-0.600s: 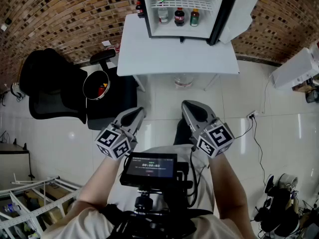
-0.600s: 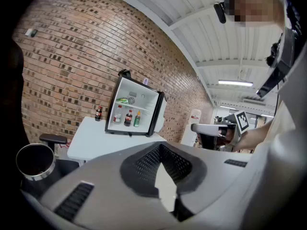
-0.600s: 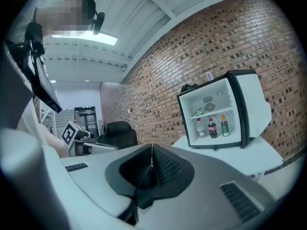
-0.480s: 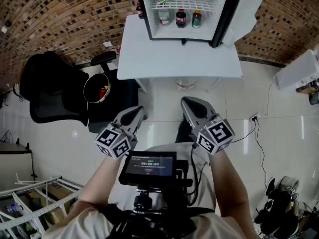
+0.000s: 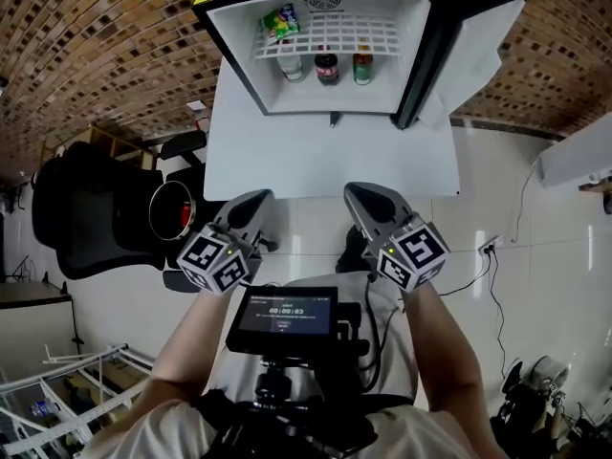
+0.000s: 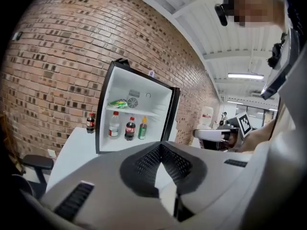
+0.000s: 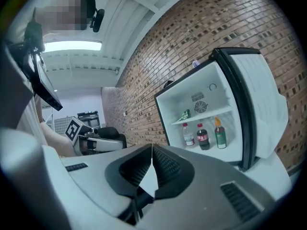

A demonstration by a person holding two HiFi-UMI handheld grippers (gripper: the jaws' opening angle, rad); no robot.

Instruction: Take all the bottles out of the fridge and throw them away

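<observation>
The small fridge (image 5: 239, 55) stands open on a white table (image 5: 330, 156). On its floor stand three bottles: a clear one with a red cap (image 5: 292, 67), a cola bottle (image 5: 327, 67) and a green one with an orange cap (image 5: 361, 66). The left gripper view also shows a second cola bottle (image 6: 90, 122) on the table outside the fridge's left wall. My left gripper (image 5: 252, 204) and right gripper (image 5: 360, 197) are both shut and empty. They are held side by side over the floor at the table's front edge, well short of the fridge.
A green snack packet (image 5: 281, 19) lies on the fridge's wire shelf. The fridge door (image 5: 473, 51) hangs open to the right. A black bin (image 5: 173, 210) with something red inside stands on the floor at the left, beside a black chair (image 5: 76, 208). A cable (image 5: 497, 256) runs across the floor at the right.
The view has closed in on the table and fridge, which now look larger and nearer. Both grippers keep their shut pose and sit slightly higher in the picture.
</observation>
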